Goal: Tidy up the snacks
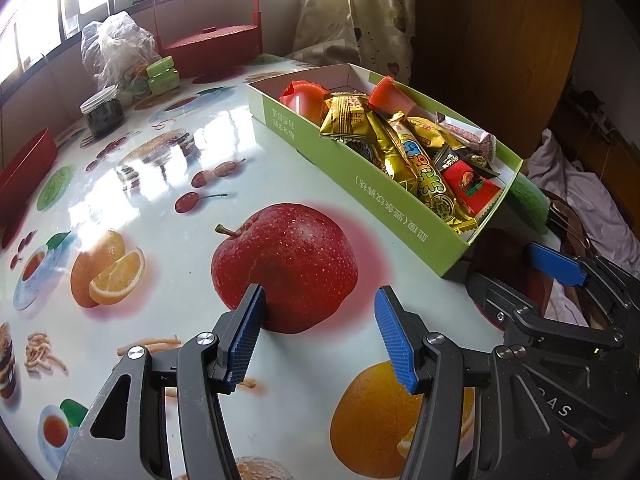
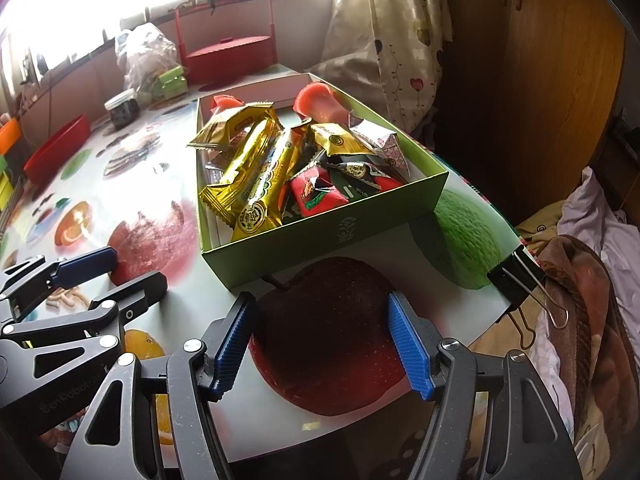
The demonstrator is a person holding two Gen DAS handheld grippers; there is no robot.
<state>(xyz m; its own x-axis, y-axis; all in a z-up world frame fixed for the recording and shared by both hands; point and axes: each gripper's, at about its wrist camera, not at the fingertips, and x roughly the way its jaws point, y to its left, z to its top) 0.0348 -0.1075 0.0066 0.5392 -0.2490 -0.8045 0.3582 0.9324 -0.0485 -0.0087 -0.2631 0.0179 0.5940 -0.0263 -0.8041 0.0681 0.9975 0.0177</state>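
Left wrist view, left hand-held gripper (image 1: 320, 336) spread, empty; green box (image 1: 400, 216) holding snacks (image 1: 404, 144)

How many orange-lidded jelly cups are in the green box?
2. One jelly cup lies at the far left corner of the green box, the other jelly cup toward the far right side. The heaped wrappers could hide more.

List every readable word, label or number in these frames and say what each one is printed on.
"342": gold snack packet in the green box.
"AS", end of a cut-off word: body of the right hand-held gripper.
Chinese print on the green box's side: upside down, not reliably readable.
Embossed lettering on the left hand-held gripper body: too faint.
Other wrappers: too small or blurred.
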